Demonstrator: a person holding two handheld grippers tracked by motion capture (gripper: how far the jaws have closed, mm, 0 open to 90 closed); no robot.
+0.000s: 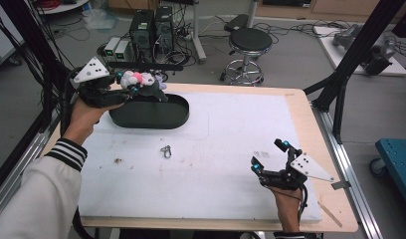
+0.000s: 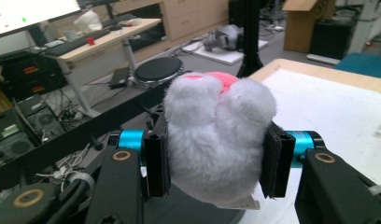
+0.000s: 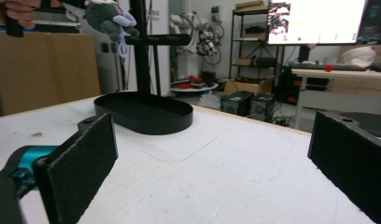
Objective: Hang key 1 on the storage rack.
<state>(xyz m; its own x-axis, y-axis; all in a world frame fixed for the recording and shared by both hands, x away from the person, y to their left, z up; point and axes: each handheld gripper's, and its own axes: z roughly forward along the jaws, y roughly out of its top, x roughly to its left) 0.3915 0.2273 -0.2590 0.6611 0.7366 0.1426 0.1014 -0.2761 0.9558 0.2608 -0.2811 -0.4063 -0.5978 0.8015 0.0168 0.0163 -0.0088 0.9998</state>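
The left hand-held gripper (image 2: 216, 163) pinches a plush toy (image 2: 216, 140) between its pads, holding it in the air. The black oval tray (image 1: 150, 113) lies just below and slightly ahead of it, long axis across the counter (image 1: 216, 174). The right hand-held gripper (image 1: 270, 158), jaws spread and empty, sits well apart, so the left is much nearer.

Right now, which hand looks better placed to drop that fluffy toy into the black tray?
Left. Its tool already grips the plush toy above the black tray; the right tool is open, far off.
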